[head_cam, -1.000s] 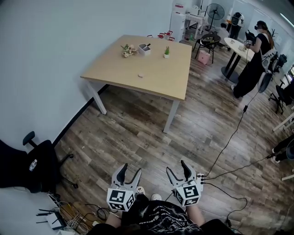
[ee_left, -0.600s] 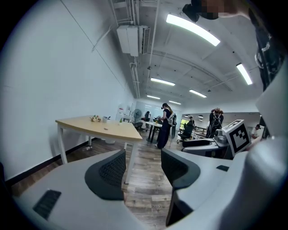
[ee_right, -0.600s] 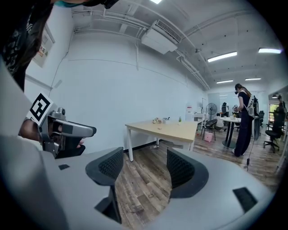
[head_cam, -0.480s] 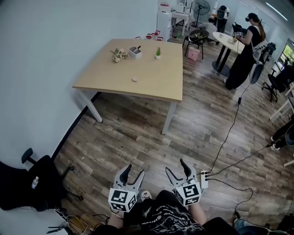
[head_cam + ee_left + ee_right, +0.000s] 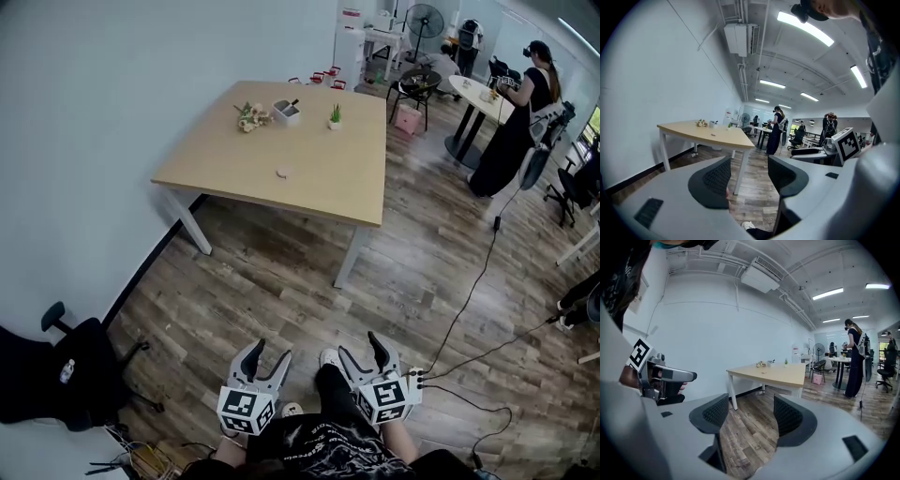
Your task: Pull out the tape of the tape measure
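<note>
Jaws of left gripper (image 5: 267, 355) and right gripper (image 5: 360, 348) gape empty — hold them so while nearing the table (image 5: 234, 150) far ahead.

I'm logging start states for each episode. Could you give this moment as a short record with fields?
left gripper: open, nothing between jaws
right gripper: open, nothing between jaws
table: wooden, ahead across the floor, apart from both grippers
on table: small round object (too small to identify), potted plant, white box, flowers
task: not begun

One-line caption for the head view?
Open, empty left gripper and right gripper held over dark plank floor, short of the light wooden table.
</note>
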A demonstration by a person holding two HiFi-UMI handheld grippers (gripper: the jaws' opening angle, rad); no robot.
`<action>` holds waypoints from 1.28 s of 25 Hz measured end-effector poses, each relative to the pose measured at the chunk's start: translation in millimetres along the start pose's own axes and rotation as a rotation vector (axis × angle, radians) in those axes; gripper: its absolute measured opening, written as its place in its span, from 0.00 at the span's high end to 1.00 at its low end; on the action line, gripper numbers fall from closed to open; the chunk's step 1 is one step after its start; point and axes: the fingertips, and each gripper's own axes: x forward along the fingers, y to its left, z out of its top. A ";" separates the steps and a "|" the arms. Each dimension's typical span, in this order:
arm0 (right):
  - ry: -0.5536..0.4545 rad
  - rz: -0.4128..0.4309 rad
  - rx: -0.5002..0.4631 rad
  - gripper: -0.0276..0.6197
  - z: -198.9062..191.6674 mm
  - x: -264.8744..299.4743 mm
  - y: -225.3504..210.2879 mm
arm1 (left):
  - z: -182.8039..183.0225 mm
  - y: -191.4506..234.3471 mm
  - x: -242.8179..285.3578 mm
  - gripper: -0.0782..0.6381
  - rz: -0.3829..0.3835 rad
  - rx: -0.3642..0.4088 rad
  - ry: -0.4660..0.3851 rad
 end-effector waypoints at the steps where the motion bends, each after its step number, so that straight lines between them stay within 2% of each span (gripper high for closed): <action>1: -0.003 0.010 -0.006 0.49 3.7 9.8 -7.0 | 3.0 2.6 9.3 0.54 0.010 0.000 -0.002; 11: -0.019 0.119 -0.056 0.49 55.2 108.1 -94.2 | 63.6 24.2 124.0 0.54 0.102 -0.026 -0.051; 18: -0.005 0.180 -0.067 0.49 65.1 147.0 -145.1 | 72.6 20.7 182.4 0.54 0.166 -0.061 -0.045; 26: 0.004 0.220 -0.027 0.49 68.3 165.7 -162.8 | 78.7 21.2 219.9 0.54 0.179 -0.072 -0.026; 32: 0.006 0.216 -0.040 0.49 75.7 188.0 -170.1 | 86.0 36.8 246.5 0.54 0.162 -0.079 -0.021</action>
